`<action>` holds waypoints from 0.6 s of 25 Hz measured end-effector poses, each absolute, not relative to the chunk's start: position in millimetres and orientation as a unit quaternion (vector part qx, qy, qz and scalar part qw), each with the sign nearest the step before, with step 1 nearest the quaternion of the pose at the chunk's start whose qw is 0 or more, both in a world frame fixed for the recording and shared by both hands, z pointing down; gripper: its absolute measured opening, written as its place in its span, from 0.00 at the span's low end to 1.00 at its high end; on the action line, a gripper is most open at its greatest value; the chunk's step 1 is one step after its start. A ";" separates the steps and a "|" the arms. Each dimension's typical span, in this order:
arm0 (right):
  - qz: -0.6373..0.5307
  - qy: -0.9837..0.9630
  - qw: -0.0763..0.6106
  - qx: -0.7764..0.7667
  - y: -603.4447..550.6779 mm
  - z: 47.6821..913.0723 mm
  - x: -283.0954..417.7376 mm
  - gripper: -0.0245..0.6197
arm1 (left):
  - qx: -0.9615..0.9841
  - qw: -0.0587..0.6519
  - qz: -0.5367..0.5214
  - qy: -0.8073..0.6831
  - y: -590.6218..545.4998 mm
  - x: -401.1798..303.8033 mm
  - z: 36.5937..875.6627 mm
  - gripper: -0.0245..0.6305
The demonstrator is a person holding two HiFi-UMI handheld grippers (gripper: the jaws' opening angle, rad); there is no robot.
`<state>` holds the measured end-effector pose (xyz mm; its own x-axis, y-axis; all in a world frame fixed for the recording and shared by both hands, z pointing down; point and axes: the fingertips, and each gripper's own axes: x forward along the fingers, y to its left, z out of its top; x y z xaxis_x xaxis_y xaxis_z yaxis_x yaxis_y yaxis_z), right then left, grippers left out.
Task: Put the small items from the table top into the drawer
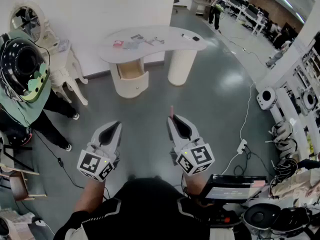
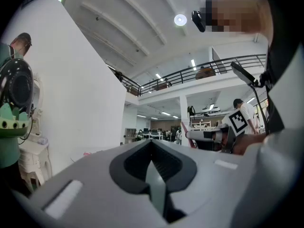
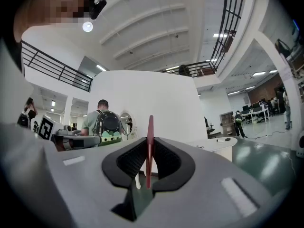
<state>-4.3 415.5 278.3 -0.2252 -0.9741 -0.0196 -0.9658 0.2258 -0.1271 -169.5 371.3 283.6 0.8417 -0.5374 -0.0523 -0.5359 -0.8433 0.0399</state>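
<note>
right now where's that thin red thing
The thin red piece is pinched edge-on between the jaws of the right gripper, poking out past their tips; in the head view that is lower centre, well short of the white table.

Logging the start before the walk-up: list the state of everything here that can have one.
left gripper: shut, nothing between its jaws.
right gripper: shut on a thin red strip.
drawer: pulled open.
small items: lying on the table top, outside the drawer.
</note>
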 end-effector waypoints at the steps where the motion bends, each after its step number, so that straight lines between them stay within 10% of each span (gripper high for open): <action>1: -0.043 0.781 0.048 -0.621 414.9 277.2 -4.6 0.11 | 0.959 0.012 -0.031 -0.280 370.9 -170.0 282.9 0.04; 15: -0.045 0.787 0.061 -0.613 409.0 271.7 -10.1 0.11 | 0.958 0.010 -0.032 -0.285 369.6 -175.9 279.7 0.04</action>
<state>-10.1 409.0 271.7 -0.2414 -0.9696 -0.0406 -0.9587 0.2448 -0.1445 -175.9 369.6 279.7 0.8360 -0.5460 -0.0545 -0.5447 -0.8378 0.0377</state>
